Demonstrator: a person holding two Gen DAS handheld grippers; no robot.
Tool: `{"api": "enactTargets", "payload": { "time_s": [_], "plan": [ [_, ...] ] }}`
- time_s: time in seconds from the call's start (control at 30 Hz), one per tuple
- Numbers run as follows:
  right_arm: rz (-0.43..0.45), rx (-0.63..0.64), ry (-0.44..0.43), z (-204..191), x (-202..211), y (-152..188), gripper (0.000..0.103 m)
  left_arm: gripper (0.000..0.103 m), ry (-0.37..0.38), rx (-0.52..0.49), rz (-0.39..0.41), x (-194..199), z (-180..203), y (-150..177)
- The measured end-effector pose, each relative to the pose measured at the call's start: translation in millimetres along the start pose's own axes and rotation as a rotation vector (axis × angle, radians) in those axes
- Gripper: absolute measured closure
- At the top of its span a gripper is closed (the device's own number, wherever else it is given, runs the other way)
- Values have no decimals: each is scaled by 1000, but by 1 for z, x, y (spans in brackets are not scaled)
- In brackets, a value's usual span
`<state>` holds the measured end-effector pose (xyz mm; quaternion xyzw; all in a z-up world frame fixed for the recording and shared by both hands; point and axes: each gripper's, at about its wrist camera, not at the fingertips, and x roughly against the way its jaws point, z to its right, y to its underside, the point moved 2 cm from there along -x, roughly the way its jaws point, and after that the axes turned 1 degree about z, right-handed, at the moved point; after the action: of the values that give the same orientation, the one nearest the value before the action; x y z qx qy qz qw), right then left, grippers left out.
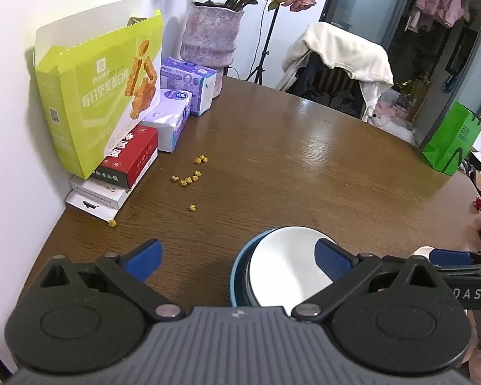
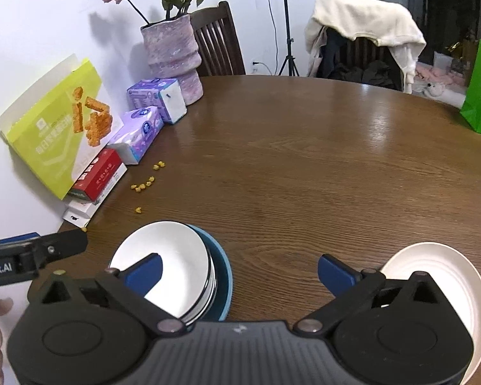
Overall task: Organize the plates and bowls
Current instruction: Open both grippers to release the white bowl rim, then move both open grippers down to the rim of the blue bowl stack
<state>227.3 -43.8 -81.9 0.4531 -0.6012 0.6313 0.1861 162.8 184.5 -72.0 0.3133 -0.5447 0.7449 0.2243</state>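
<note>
A stack of white plates [image 2: 166, 263] rests inside a blue bowl [image 2: 223, 284] on the brown round table [image 2: 304, 166]. The same white plates [image 1: 282, 266] in the blue bowl [image 1: 237, 276] show at the lower middle of the left wrist view. My left gripper [image 1: 239, 256] is open above the table, its right finger over the plates and nothing between the pads. My right gripper [image 2: 239, 272] is open too, its left finger above the plates, nothing held. A cream ribbed plate [image 2: 433, 269] lies alone at the right, partly hidden by the right gripper's body.
Against the wall stand a lime snack box [image 1: 102, 96], stacked boxes [image 1: 125, 163], tissue packs [image 1: 173, 118] and a pink vase with flowers [image 1: 211, 35]. Yellow crumbs [image 1: 189, 176] are scattered on the table. A green bag [image 1: 449, 138] stands at the far right edge, chairs behind.
</note>
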Motion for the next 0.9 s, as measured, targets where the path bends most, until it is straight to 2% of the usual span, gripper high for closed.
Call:
{"api": "enactTargets", "payload": {
  "time_s": [0.37, 0.63, 0.9],
  "plan": [
    [24, -42, 34, -14, 21, 20, 0, 0, 58, -49, 31, 19, -7, 4],
    [45, -87, 62, -17, 31, 28, 0, 0, 92, -98, 16, 19, -5, 7],
    [77, -114, 94, -21, 38, 32, 0, 0, 105, -104, 12, 18, -12, 7]
  ]
}}
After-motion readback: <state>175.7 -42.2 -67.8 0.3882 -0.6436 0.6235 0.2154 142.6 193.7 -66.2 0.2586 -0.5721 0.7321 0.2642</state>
